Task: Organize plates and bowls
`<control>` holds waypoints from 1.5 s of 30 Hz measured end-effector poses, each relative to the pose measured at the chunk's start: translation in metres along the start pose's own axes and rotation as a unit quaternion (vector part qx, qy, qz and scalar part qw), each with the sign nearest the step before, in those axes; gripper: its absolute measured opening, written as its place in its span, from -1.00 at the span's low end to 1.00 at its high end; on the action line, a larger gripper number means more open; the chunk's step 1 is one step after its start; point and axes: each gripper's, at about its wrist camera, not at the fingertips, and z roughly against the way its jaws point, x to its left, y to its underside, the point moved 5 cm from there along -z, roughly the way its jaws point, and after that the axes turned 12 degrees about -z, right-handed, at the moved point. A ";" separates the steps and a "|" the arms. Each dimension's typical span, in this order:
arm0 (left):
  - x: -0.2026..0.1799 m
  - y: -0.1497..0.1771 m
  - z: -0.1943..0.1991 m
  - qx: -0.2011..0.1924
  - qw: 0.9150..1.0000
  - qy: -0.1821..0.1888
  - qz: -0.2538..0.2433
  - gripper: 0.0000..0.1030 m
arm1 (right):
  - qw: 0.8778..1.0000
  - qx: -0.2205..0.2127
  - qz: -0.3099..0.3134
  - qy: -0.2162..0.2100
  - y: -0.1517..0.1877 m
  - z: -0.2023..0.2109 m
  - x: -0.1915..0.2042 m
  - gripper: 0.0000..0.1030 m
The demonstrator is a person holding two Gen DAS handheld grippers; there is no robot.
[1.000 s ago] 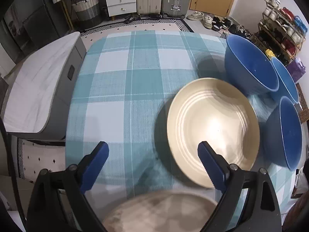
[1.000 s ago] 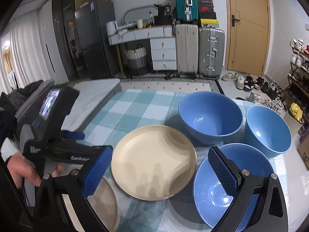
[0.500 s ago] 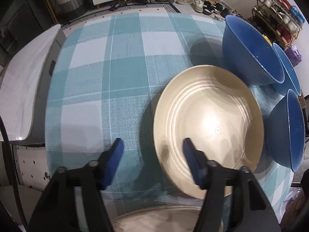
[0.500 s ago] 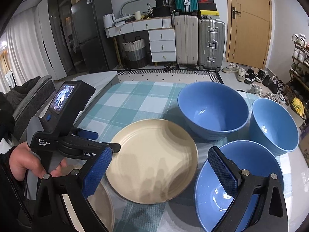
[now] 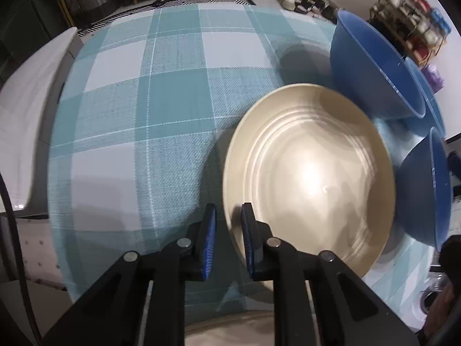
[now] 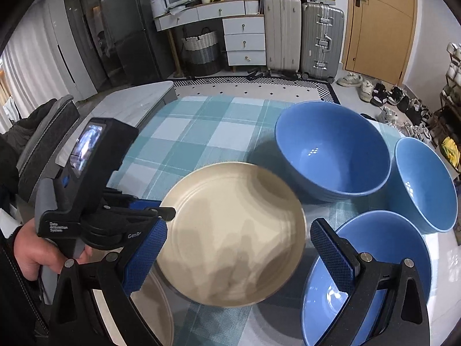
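Change: left gripper (image 5: 227, 216) lowered toward near rim of cream plate (image 5: 311, 173), jaws just narrowed across that rim.
Grip: pads either side of rim; contact not clear.
Plate: flat, round, mid-table on checked cloth (image 5: 144, 109), beside three blue bowls (image 6: 331, 150).
Right gripper (image 6: 236, 245): wide, empty.

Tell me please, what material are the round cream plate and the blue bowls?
Round cream plate: probably glazed ceramic or melamine; soft sheen, concentric rings. Three blue bowls: likely glossy ceramic or plastic; small bright highlights inside. The look alone cannot settle which.
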 end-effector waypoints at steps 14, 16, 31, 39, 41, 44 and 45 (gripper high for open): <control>0.021 0.009 0.015 -0.013 1.000 -0.003 0.005 -0.90 | 0.999 0.045 -0.008 -0.004 -0.009 -0.014 0.009 0.97; 0.028 0.012 0.017 -0.014 1.000 -0.011 0.006 -0.90 | 0.999 0.046 -0.003 -0.001 -0.011 -0.013 0.012 0.97; 0.081 0.039 0.029 -0.023 0.997 -0.050 0.059 -0.89 | 0.994 0.111 -0.009 -0.006 -0.013 -0.057 0.033 0.97; 0.099 0.052 0.033 -0.021 0.995 -0.057 0.077 -0.87 | 0.991 0.134 -0.001 -0.002 -0.009 -0.094 0.042 0.44; 0.098 0.053 0.034 -0.017 0.995 -0.063 0.070 -0.86 | 0.990 0.138 0.001 -0.002 -0.009 -0.102 0.045 0.40; 0.097 0.053 0.034 -0.014 0.995 -0.068 0.067 -0.84 | 0.989 0.145 0.005 -0.001 -0.008 -0.114 0.048 0.23; 0.098 0.053 0.034 -0.014 0.995 -0.067 0.068 -0.84 | 0.989 0.150 0.007 0.000 -0.008 -0.118 0.049 0.18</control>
